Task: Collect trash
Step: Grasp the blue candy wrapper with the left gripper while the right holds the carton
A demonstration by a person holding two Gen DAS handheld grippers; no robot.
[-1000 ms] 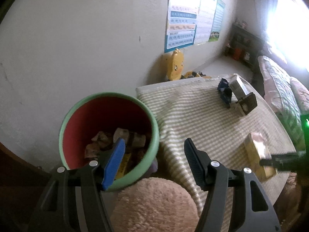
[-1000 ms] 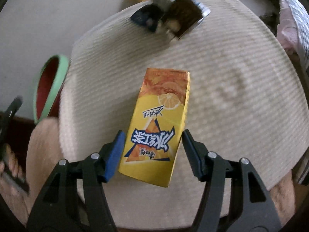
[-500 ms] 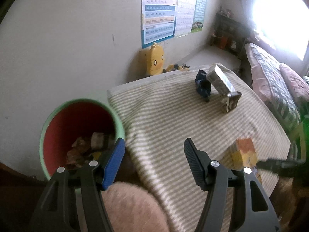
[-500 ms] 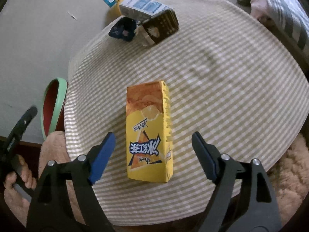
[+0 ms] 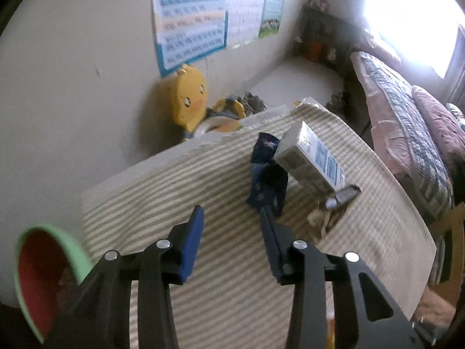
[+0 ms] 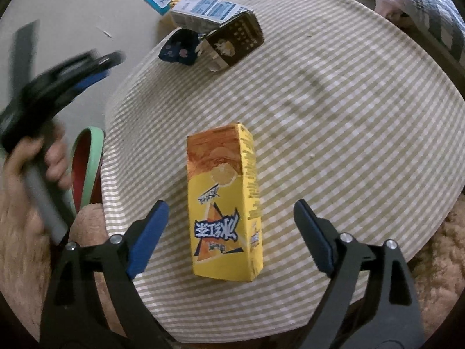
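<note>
The right claw (image 6: 231, 232) is spread wide and grips nothing; the yellow drink carton (image 6: 225, 203) lies flat on the striped worktop (image 6: 348, 116) between its 2 pads, touched by neither. The left claw (image 5: 231, 241) is also released and empty, pointing across the worktop at the dark blue wrapper (image 5: 267, 174), which sits just ahead of its right pad and leans against the white and blue box (image 5: 311, 157). A dark torn packet (image 6: 235, 43) lies touching that box. The green bin (image 5: 43, 276) with the red inside stands beside the worktop's near-left edge.

The step in hand looks like a fresh pick-up: each claw is lining up on 1 piece of trash. Next, the right claw needs to drop around the carton's long sides and close squarely; the left must reach further to straddle the wrapper without nudging the box.

Compared with 1 second ago, the right claw has opened much wider and backed off from the carton, while the left claw has swung away from the bin mouth toward the far clutter, its gap narrower.
</note>
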